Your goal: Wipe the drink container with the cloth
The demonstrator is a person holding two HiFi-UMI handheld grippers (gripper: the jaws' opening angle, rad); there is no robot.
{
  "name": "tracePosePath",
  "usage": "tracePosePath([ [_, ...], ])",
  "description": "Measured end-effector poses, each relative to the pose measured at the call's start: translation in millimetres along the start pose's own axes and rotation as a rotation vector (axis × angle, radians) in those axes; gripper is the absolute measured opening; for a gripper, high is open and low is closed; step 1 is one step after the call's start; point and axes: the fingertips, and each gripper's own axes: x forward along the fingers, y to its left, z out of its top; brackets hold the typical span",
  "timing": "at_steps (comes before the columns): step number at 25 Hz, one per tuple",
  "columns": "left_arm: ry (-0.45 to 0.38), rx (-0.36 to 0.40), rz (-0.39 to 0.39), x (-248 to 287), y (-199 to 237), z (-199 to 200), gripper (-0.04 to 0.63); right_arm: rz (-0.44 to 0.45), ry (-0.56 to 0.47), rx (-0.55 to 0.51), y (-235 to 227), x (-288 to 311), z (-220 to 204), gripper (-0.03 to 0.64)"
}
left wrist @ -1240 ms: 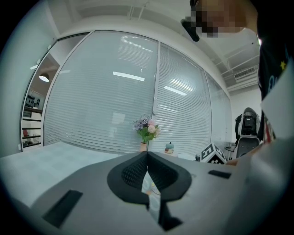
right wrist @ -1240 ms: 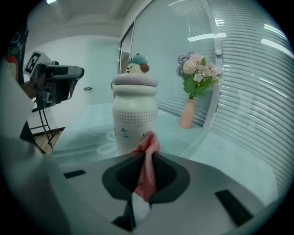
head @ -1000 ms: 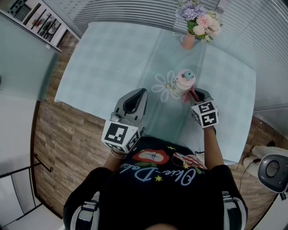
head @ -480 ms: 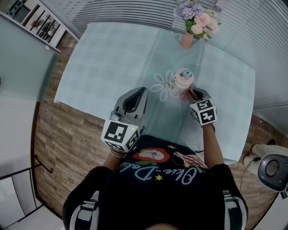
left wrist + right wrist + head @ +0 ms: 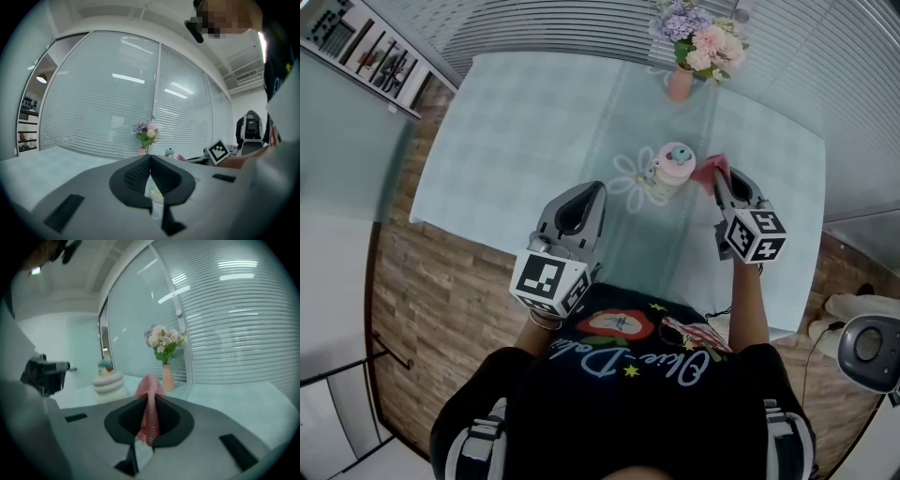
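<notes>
On the left, our left gripper (image 5: 592, 193) hangs over the near side of the table (image 5: 516, 122) with its jaws together on nothing, well short of the work; it is not steadying anything. The drink container (image 5: 675, 167), a pale pink tumbler with a teal knob on its lid, stands upright on the flower-patterned runner near the table's middle, with the vase of flowers (image 5: 680, 82) behind it. Just to its right, our right gripper (image 5: 719, 174) is clamped on the pink cloth (image 5: 709, 169), whose free fold sticks up past the jaw tips. From the head view the cloth sits just beside the container's right side; we cannot tell whether it touches. So we judge the cloth is in hand and at the container, but the wiping itself is not visibly finished: no view shows which sides are clean.
</notes>
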Motion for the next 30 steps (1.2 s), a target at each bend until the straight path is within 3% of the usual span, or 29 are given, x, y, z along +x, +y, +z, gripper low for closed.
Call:
tracePosePath([
  [4,-0.009,0.0,0.004,1,0,2,0.003,0.118,-0.194,0.193,8,0,44,0.028],
  [9,-0.013,0.001,0.022,-5,4,3,0.003,0.292,-0.295,0.341,26,5,70,0.028],
  [14,-0.011,-0.001,0.041,-12,8,2,0.003,0.348,-0.221,0.351,35,17,62,0.028],
  [19,-0.014,-0.001,0.055,-14,10,2,0.003,0.34,-0.125,0.36,35,30,42,0.028],
  [30,-0.013,-0.005,0.074,-17,12,1,0.003,0.358,-0.07,0.408,33,41,25,0.028],
])
